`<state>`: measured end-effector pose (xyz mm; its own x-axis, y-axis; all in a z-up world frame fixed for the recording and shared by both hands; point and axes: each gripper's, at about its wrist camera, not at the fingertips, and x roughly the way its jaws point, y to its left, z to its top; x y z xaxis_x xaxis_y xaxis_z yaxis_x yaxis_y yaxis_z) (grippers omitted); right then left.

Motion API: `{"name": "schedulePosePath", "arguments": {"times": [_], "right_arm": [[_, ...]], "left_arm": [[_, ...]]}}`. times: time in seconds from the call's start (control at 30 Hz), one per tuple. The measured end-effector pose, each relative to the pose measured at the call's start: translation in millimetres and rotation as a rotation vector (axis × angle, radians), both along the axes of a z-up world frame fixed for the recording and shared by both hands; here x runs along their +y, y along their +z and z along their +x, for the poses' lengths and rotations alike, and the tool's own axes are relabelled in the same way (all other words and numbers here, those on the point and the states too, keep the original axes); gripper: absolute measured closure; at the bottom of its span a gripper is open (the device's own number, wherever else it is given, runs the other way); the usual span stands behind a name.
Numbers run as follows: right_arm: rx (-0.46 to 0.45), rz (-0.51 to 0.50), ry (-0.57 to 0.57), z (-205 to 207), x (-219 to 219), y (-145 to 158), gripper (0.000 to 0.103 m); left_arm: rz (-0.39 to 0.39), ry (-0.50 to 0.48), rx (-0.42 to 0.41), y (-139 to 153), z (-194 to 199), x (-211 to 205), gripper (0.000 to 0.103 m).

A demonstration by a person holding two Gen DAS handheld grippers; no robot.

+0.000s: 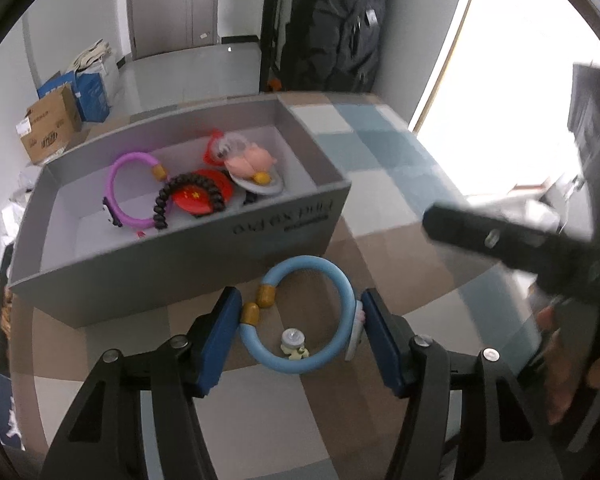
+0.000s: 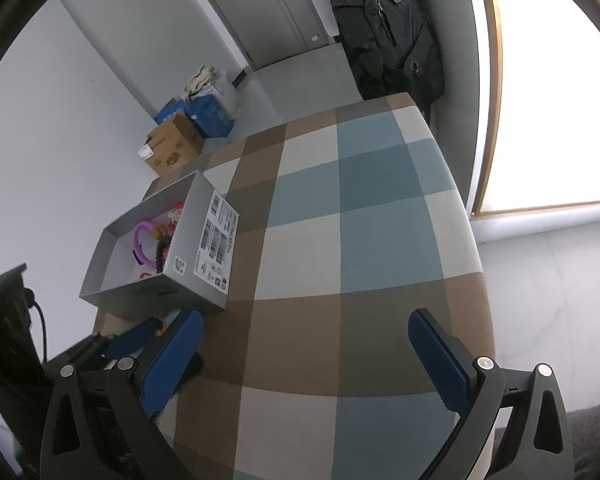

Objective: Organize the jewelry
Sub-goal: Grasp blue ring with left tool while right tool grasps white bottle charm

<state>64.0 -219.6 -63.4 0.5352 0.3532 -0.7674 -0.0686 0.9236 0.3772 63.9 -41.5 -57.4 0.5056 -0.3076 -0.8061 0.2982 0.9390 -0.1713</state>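
A light blue bracelet (image 1: 342, 284) with gold beads and a small charm sits between the blue pads of my left gripper (image 1: 300, 320), just in front of the grey box (image 1: 172, 264); the pads touch its sides. The box holds a purple bracelet (image 1: 118, 184), a dark beaded bracelet (image 1: 168, 196), a red disc and a pink figure (image 1: 250, 160). My right gripper (image 2: 304, 344) is open and empty over the checkered cloth, right of the box (image 2: 208, 276). The purple bracelet (image 2: 140, 232) shows inside the box there.
The table carries a brown, white and blue checkered cloth (image 2: 340, 240). A cardboard carton (image 1: 48, 124) and blue bags stand on the floor behind. A dark coat (image 2: 384, 28) hangs at the back. A bright window is at the right.
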Motion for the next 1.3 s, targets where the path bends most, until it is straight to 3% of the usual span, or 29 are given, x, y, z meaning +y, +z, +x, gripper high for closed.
{"name": "schedulePosePath", "arguments": {"times": [0.5, 0.87, 1.1, 1.3], "right_arm": [[-0.015, -0.048, 0.074, -8, 21, -3, 0.0], [-0.026, -0.161, 0.199, -16, 67, -10, 0.002], [-0.044, -0.132, 0.308, -22, 95, -13, 0.018], [-0.086, -0.191, 0.373, -24, 118, -14, 0.045]], "left_arm": [[-0.299, 0.1, -0.039, 32, 9, 43, 0.046], [-0.403, 0.252, -0.058, 39, 14, 100, 0.046], [-0.418, 0.294, -0.058, 37, 20, 117, 0.046], [-0.432, 0.286, -0.039, 35, 18, 120, 0.046]]}}
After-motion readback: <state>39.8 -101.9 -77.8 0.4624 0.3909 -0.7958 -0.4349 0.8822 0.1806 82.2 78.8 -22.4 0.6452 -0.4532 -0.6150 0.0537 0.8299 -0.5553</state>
